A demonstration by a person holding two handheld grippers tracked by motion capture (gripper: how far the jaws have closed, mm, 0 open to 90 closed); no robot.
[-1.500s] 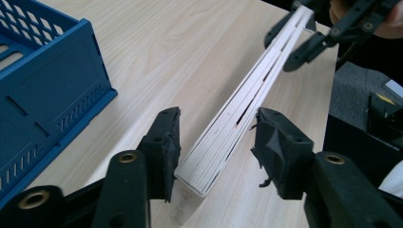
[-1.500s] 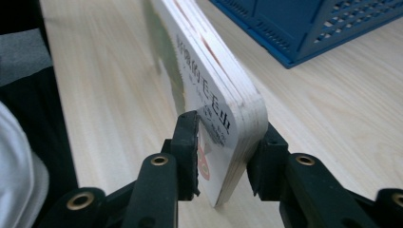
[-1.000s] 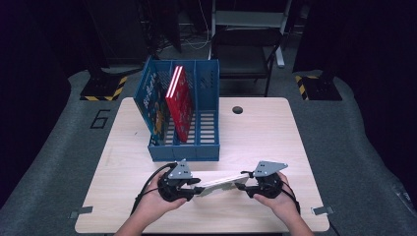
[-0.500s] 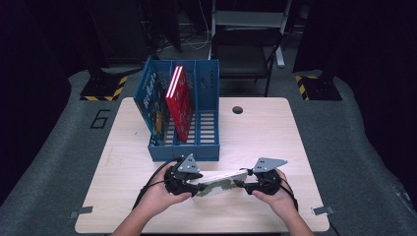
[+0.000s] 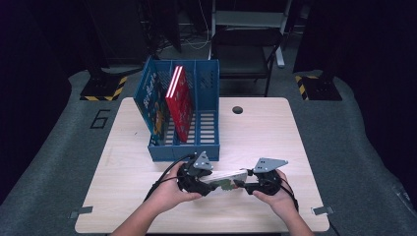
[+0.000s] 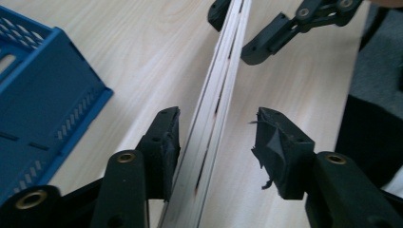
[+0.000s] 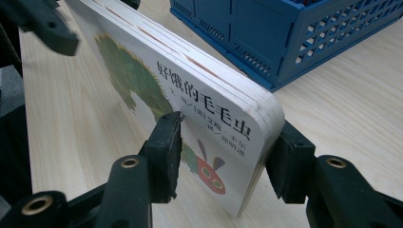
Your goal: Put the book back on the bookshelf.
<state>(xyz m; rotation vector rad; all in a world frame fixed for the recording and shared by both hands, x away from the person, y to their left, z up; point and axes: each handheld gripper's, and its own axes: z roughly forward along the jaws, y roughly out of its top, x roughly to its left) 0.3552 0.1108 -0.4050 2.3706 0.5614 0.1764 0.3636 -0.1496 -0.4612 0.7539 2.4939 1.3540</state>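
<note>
Right hand-held gripper [image 7: 223,156] clamps the book [image 5: 227,178] on edge over the counter [image 5: 123,167] before the blue rack [image 5: 184,150], left hand-held gripper [image 6: 216,137] has just been opening around it; clear left fully before lifting to a slot.

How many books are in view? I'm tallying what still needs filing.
3: a blue book and a red book stand in the blue rack; a white board book is held between both grippers.
</note>
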